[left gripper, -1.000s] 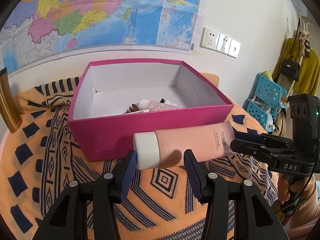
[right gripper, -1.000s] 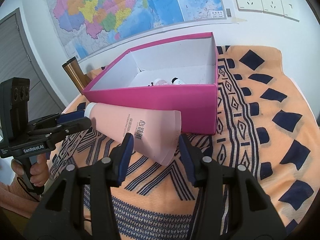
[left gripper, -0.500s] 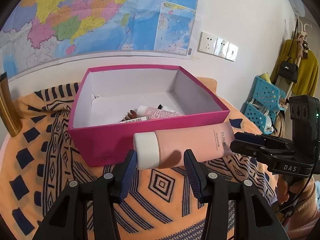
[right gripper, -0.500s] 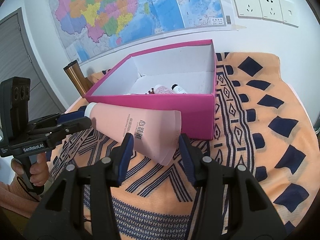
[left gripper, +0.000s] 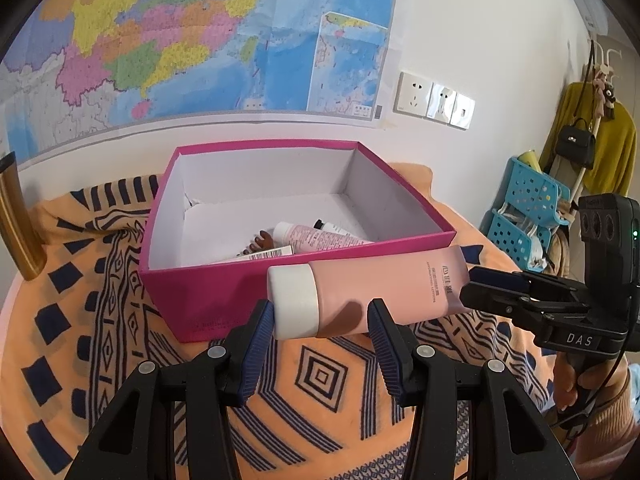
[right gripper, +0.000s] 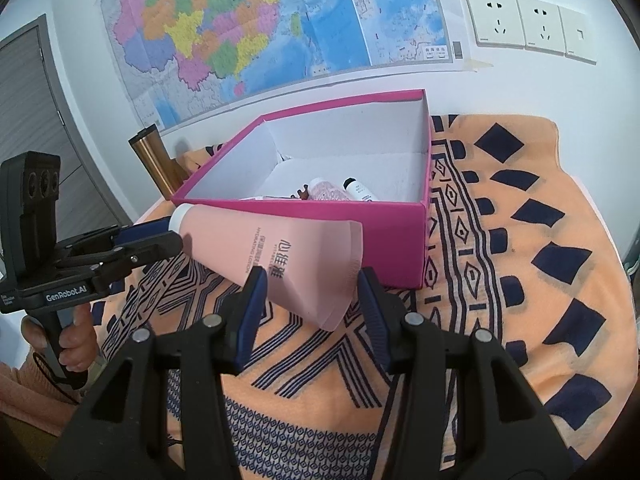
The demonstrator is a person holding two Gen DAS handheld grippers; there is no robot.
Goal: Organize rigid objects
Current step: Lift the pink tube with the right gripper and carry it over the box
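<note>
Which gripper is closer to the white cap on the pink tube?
Left. The left gripper is right at the cap, which sits by its jaws; the right gripper is at the tube's other, flat end.

surface: counter (right gripper: 520, 320), seemingly round, its top hidden under an orange cloth (left gripper: 320, 392) with navy geometric print | on cloth: open magenta box (left gripper: 224, 300) with white inside, toward the wall | at counter's far-left edge: gold-brown cylinder (left gripper: 16, 216), base out of sight
</note>
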